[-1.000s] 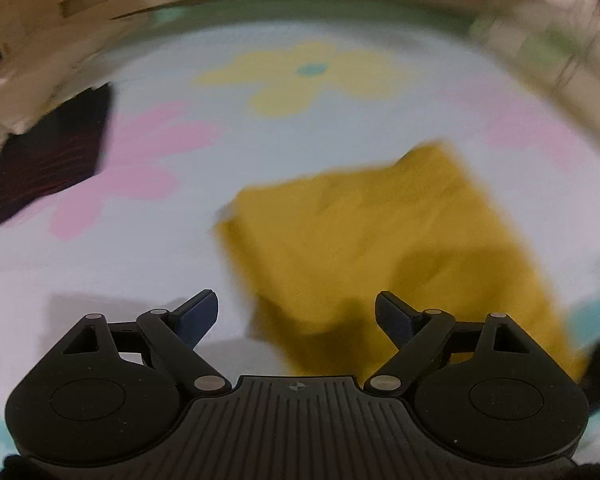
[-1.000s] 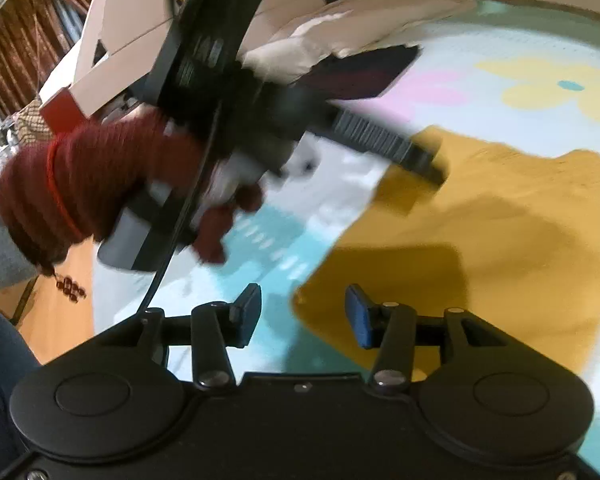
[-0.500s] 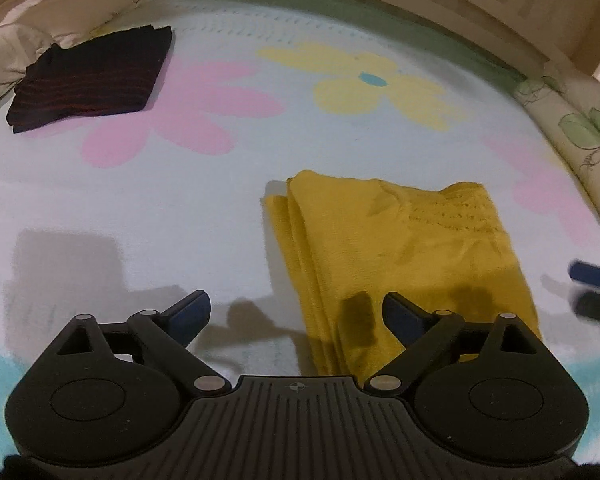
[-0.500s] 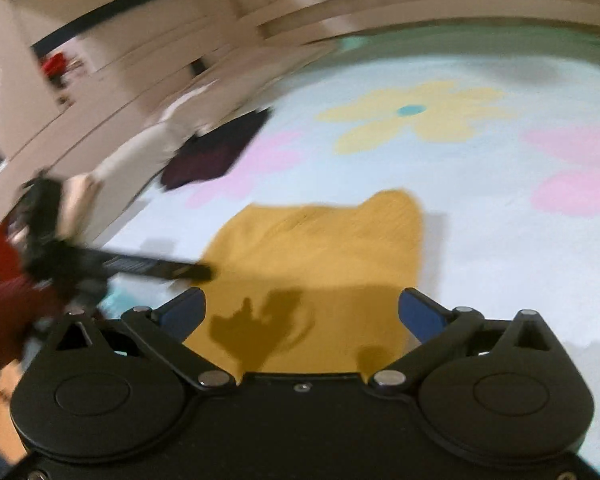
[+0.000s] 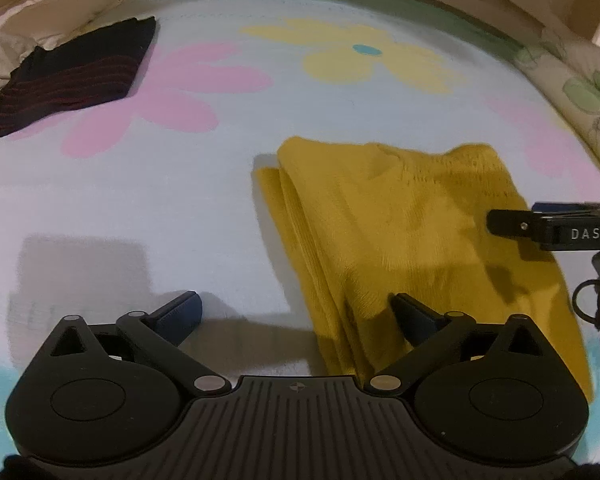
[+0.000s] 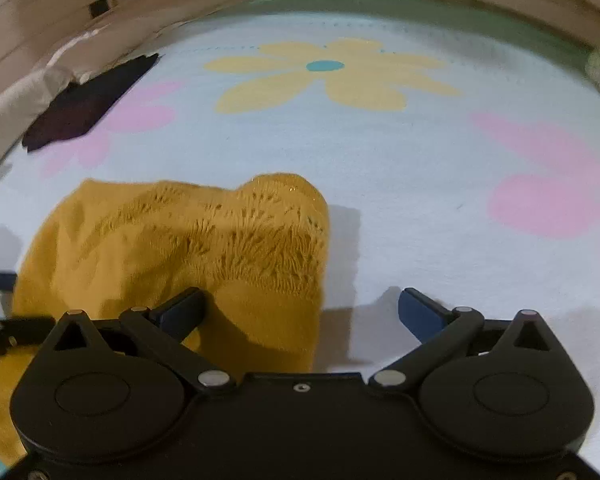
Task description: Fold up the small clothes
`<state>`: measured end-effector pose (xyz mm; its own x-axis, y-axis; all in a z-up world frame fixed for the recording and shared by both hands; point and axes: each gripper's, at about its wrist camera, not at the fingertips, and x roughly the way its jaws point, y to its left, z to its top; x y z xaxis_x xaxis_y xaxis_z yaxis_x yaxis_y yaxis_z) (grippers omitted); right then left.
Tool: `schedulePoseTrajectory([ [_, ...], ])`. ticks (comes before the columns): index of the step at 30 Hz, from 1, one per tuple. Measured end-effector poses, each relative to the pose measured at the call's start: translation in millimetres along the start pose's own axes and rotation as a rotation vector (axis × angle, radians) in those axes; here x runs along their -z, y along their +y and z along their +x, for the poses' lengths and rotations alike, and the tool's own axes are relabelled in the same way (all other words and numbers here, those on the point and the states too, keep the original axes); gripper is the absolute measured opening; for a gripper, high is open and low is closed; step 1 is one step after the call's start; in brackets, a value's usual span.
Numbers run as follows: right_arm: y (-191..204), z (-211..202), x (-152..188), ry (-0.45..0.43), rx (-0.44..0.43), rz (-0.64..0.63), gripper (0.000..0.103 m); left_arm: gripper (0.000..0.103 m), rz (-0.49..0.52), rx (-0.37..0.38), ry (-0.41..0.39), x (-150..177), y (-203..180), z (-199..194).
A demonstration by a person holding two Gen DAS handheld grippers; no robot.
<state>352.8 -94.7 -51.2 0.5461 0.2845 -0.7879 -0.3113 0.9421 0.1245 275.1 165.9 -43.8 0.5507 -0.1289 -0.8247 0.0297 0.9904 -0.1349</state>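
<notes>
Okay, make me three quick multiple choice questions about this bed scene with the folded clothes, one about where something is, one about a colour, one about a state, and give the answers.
1. Where does the dark striped garment lie relative to the yellow garment in the left wrist view?
A. far left
B. on top of it
C. at its right

2. What colour is the centre of the yellow flower on the sheet?
A. red
B. teal
C. black

3. How do the right gripper's jaws stand?
A. clamped on the cloth
B. wide open
C. hidden

Answers: 1 A, it lies near the pillow at upper left; 2 B, a teal dot; 3 B, nothing pinched between the fingers.
</notes>
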Motion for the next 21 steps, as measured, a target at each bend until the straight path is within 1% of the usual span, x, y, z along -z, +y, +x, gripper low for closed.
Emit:
schedulePoseTrajectory([
  [2,-4,-1,-4,0.003,-0.029,0.026,0.103,0.102,-0.03,0.014,-0.009,0,3,-9],
  [3,-10,-9,-5,-0.011,-0.07,0.052,0.103,0.102,-0.05,0.031,-0.014,0,5,-13],
  [4,-10,-9,-5,-0.011,-0.07,0.052,0.103,0.102,-0.078,0.059,-0.016,1,8,-19],
  [5,-14,-13,-4,-0.019,-0.097,0.073,0.103,0.102,-0.1,0.084,-0.013,1,8,-21],
  [6,-30,-23,1,-0.023,-0.167,0.143,0.103,0.102,-0.126,0.114,-0.006,4,9,-25],
  [7,-30,-23,1,-0.023,-0.167,0.143,0.103,0.102,-0.15,0.143,0.003,6,8,-27],
  [8,-37,-25,3,-0.019,-0.211,0.189,0.103,0.102,-0.166,0.167,0.014,9,7,-28],
  [9,-49,-33,8,-0.014,-0.28,0.272,0.103,0.102,-0.181,0.194,0.032,13,5,-29],
  [10,-49,-33,8,-0.014,-0.28,0.272,0.103,0.102,-0.189,0.208,0.048,15,3,-29],
  [11,-57,-33,14,-0.015,-0.346,0.344,0.103,0.102,-0.195,0.214,0.066,18,0,-27],
  [14,-60,-25,16,0.011,-0.416,0.397,0.103,0.102,-0.224,0.223,0.12,24,-5,-17],
  [15,-60,-25,16,0.011,-0.416,0.397,0.103,0.102,-0.235,0.225,0.13,25,-5,-13],
  [16,-60,-19,18,0.02,-0.461,0.422,0.103,0.102,-0.231,0.217,0.128,25,-7,-10],
  [17,-60,-16,18,0.025,-0.481,0.431,0.103,0.102,-0.222,0.212,0.126,24,-8,-8],
  [20,-58,-8,20,0.043,-0.516,0.432,0.103,0.102,-0.236,0.216,0.106,20,-9,-1],
  [21,-58,-8,20,0.043,-0.516,0.432,0.103,0.102,-0.246,0.221,0.097,18,-8,0],
])
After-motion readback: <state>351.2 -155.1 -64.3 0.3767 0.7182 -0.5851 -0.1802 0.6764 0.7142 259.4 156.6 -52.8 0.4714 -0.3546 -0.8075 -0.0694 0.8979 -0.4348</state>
